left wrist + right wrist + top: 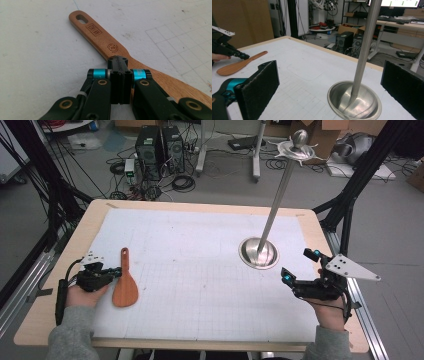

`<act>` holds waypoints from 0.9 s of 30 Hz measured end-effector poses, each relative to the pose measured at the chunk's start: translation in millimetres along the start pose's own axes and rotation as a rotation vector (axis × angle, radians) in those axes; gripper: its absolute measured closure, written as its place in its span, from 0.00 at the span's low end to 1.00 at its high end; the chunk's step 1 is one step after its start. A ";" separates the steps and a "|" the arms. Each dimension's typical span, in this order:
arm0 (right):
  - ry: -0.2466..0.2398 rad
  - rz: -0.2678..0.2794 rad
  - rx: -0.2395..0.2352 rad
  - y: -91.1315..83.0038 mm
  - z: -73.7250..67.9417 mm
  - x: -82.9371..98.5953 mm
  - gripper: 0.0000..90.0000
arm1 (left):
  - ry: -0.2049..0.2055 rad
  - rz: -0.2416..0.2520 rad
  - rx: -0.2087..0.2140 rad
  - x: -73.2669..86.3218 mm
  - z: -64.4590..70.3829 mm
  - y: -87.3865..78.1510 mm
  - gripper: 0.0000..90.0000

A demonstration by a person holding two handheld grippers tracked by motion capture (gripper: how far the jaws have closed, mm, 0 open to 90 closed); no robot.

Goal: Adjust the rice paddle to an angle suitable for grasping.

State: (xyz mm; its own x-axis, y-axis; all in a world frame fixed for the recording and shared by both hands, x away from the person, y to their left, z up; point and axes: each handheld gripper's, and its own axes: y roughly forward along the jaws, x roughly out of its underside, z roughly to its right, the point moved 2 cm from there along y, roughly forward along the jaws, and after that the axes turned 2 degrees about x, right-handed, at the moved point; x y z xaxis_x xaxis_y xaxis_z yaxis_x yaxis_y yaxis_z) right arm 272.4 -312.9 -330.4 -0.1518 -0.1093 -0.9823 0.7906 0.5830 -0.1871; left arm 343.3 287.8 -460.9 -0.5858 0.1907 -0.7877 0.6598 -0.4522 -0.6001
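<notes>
**A:** High view first. The wooden spatula (pixel 124 287) lies flat near the left edge of the white mat (pixel 200 270) on the table (pixel 50 310), handle pointing away, blade toward the person. The left claw (pixel 117 271) sits right at the neck of it. Hard to read from up here whether it touches, the tip is too small.

**B:** And the right side?

**A:** The right claw (pixel 297 266) is spread wide, held low over the mat's right edge, hand (pixel 330 312) coming in from below with the grey plate on top. Just beside it stands the steel stand (pixel 265 232), its dish-shaped base (pixel 258 254) holding nothing but the pole's foot.

**B:** Left gripper view, go.

**A:** Left claw (pixel 120 75) pressed together, jaws meeting with no gap, tip resting over the spatula (pixel 107 45) where handle widens into blade. Whether wood is pinched between them, I cannot tell; the jaws hide the contact. The blade runs out of frame at lower right.

**B:** Right gripper view?

**A:** Jaws far apart, right claw (pixel 332 87) framing the stand's base (pixel 362 105), nothing between the pads. The pole (pixel 367 45) is cut off at the top. Far left, the left claw (pixel 243 56) touches or nearly touches the spatula (pixel 239 65).
</notes>
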 end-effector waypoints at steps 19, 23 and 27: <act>0.000 -0.005 0.000 1.2 -0.4 0.8 0.00 | 0.010 0.001 0.049 -5.5 13.3 10.3 0.99; -0.001 -0.007 0.000 1.7 -0.7 1.0 0.00 | 0.019 0.004 0.020 -7.9 15.0 9.1 0.99; 0.003 -0.006 0.000 2.1 -0.4 1.2 0.00 | 0.022 0.059 0.034 -15.2 23.3 -2.3 0.99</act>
State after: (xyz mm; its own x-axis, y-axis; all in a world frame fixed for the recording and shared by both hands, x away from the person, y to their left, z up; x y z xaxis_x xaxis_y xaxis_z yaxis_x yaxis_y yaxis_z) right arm 273.7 -311.5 -332.0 -0.1582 -0.1106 -0.9812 0.7897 0.5824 -0.1929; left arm 339.7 265.7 -444.2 -0.5358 0.1820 -0.8245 0.6760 -0.4926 -0.5480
